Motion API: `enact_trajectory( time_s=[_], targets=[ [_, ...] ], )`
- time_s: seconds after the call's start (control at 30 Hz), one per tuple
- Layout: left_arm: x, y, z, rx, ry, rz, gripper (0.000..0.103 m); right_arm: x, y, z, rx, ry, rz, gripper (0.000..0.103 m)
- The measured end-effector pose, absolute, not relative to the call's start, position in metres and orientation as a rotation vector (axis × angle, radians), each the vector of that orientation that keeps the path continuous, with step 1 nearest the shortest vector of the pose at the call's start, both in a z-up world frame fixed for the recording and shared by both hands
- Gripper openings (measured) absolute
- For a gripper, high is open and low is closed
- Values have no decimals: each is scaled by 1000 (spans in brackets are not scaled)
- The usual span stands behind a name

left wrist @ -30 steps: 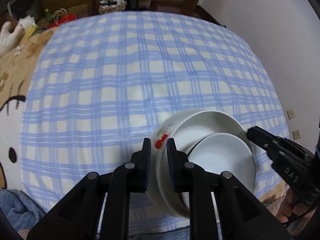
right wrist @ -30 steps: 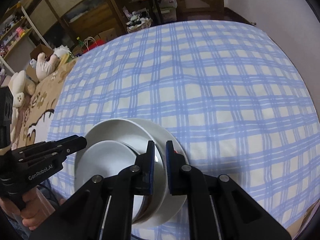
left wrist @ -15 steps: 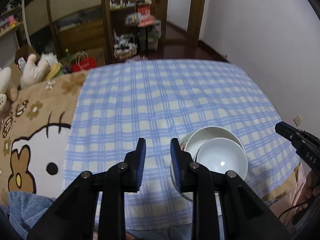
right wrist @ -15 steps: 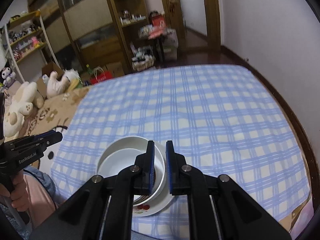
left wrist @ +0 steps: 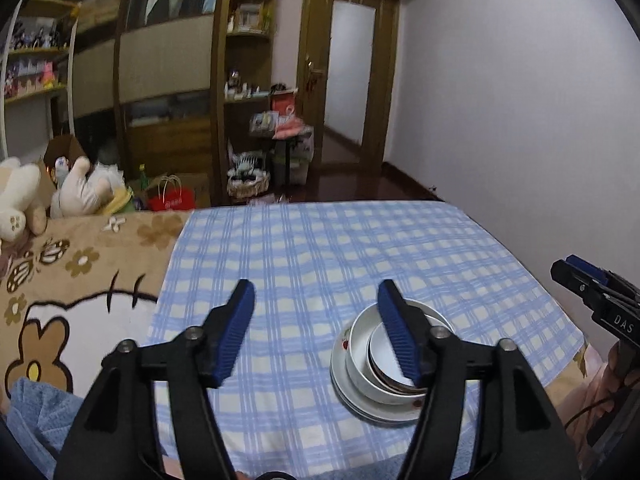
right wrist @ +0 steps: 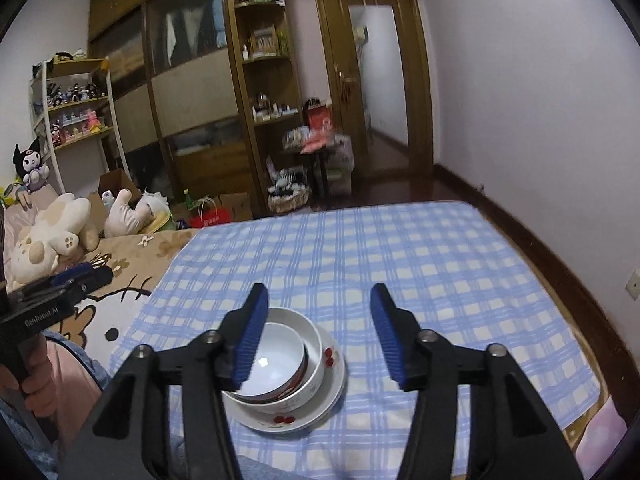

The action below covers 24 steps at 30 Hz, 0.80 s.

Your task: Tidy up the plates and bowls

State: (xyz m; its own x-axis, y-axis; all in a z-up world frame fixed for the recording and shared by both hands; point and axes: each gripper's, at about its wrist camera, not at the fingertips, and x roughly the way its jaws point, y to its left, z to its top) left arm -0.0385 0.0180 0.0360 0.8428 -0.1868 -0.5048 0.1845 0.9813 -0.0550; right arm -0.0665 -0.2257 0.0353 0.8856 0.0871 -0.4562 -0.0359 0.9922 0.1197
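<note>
Bowls [right wrist: 280,364] sat nested, the smaller inside the larger, on a white plate [right wrist: 334,384] with a red cherry motif, and I found the stack resting on the blue checked cloth [right wrist: 400,264] near its close edge. My left hand-held gripper [left wrist: 316,316] stood clear of the stack; its jaws had just been opening and were wide apart, with nothing between them. My right hand-held gripper [right wrist: 318,320] was likewise clear; its jaws had just been opening and were spread, holding nothing. I noted a brown cartoon blanket [left wrist: 80,272] beside the cloth, plush toys [right wrist: 52,232] beyond it, and wooden cabinets [right wrist: 192,92] and a door [right wrist: 376,80] at the far wall.
</note>
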Motion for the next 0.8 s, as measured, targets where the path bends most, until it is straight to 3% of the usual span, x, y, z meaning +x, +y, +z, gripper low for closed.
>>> enact_trajectory(
  time_s=[0.1, 0.27, 0.33, 0.53, 0.8],
  targets=[
    [-42, 10, 32, 28, 521, -204, 84, -72, -225, 34, 103, 459, 49, 72],
    [-47, -6, 22, 107, 493, -203, 97, -80, -223, 29, 89, 405, 21, 85],
    [-51, -11, 18, 129, 467, -191, 98, -83, -221, 27, 63, 382, 4, 93],
    [-51, -18, 10, 165, 474, -189, 99, -83, -221, 16, 49, 386, -3, 100],
    [-41, -23, 1, 170, 517, -190, 100, -75, -227, -3, 71, 448, 1, 101]
  ],
)
